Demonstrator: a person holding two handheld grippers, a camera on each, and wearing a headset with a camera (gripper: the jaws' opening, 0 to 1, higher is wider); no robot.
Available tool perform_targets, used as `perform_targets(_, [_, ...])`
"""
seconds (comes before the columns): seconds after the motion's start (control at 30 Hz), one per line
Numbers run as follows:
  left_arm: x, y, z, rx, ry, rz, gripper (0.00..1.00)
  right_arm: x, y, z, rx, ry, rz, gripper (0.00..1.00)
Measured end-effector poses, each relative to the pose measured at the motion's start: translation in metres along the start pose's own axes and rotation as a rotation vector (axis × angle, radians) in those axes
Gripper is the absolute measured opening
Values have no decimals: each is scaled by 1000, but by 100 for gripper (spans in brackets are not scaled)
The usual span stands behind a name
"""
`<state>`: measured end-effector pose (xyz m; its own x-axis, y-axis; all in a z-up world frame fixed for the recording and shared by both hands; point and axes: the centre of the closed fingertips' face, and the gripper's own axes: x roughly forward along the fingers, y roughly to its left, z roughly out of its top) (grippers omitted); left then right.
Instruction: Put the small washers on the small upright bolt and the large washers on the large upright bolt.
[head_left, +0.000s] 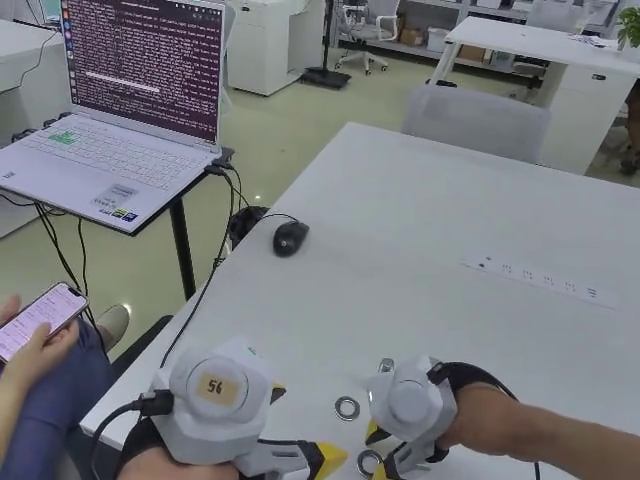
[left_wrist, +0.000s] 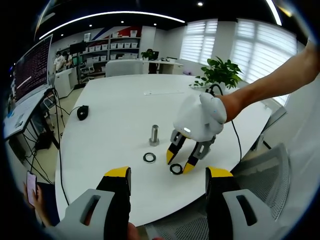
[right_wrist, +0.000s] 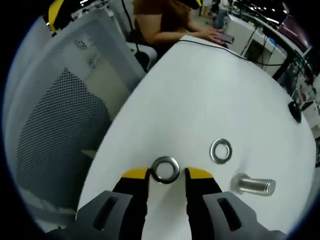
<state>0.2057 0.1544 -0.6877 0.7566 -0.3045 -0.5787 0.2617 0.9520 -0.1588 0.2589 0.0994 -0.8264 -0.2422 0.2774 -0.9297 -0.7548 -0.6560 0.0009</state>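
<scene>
Washer (right_wrist: 165, 169) lies flat on the tabletop (right_wrist: 200, 90), at 12 o'clock from my right tongs (right_wrist: 167, 174). They are open, one tip on each side of it. The bolt (right_wrist: 255, 186) is near, at 3 o'clock. My left tongs (left_wrist: 168, 172) are open, farther back.

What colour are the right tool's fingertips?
Yellow, on the right tool, clearest in the right gripper view.

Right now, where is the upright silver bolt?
In the left gripper view the upright silver bolt stands on the white table, beyond a loose metal washer and left of the right gripper.
</scene>
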Motion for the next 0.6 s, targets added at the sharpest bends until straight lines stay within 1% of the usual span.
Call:
perform_targets(0.13, [1, -1, 0, 0, 3, -3, 59, 0, 4, 0, -40, -7, 15, 27])
perform_targets(0.3, [2, -2, 1, 0, 3, -5, 59, 0, 5, 1, -37, -21, 18, 25])
perform_targets(0.47, [3, -2, 3, 7, 3, -8, 59, -1, 3, 0, -4, -31, -2, 24])
perform_targets(0.6, [3, -1, 2, 3, 4, -4, 59, -1, 2, -1, 63, -51, -34, 24])
